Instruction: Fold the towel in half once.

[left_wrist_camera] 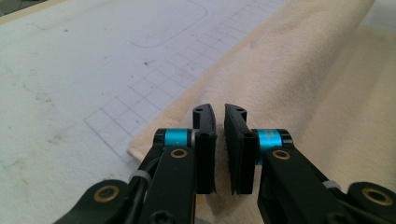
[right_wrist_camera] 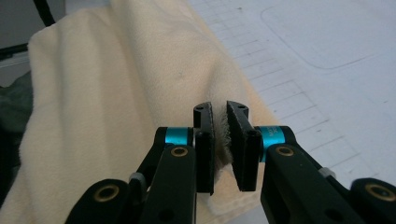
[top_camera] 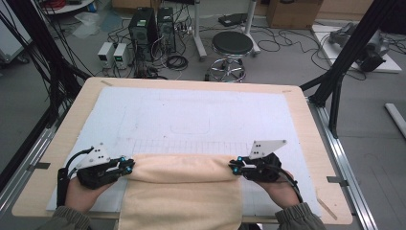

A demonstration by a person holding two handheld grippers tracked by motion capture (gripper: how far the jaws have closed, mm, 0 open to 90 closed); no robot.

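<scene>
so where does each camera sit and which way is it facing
High view: fixed above the near table edge, looking forward and down; both hands, left gripper and right gripper at the towel.
Left gripper view: rides the left gripper, looking along its jaws, shut on towel.
Right gripper view: likewise, right gripper pinching towel.
All share the towel and the white mat.
</scene>
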